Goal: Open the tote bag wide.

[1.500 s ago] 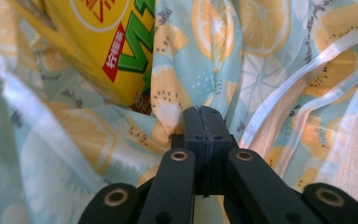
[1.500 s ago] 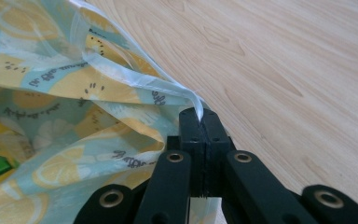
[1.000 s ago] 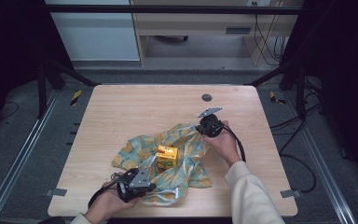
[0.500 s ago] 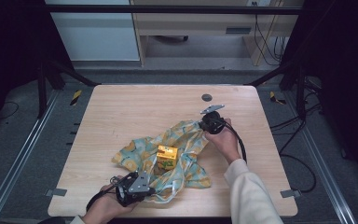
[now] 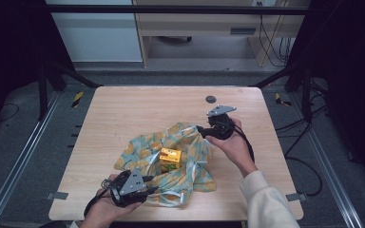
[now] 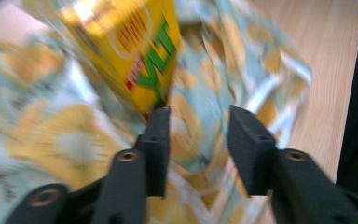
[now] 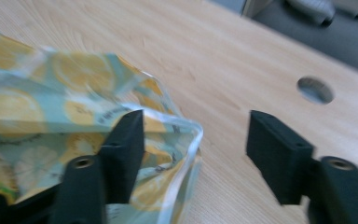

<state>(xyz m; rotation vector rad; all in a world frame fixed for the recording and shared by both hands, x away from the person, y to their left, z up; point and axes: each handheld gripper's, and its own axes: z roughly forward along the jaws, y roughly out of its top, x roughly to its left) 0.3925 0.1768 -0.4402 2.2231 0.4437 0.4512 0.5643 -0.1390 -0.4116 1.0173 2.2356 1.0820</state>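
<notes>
A lemon-print cloth (image 5: 171,159) lies crumpled on the table (image 5: 138,109), with a yellow carton (image 5: 169,158) resting on its middle. The left gripper (image 5: 145,190) is held at the cloth's near edge, the right gripper (image 5: 204,130) at its far corner. Both sets of jaws have just been opening and now stand spread; cloth lies between them, unpinched. To wrap the carton well, a single corner should be pinched cleanly and drawn over it without tipping it. On the carton, green letters "VLT" are read; smaller red print is blurred.

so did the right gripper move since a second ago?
Yes. The right gripper has drifted slightly toward the round hole, jaws just opening off the cloth.
</notes>
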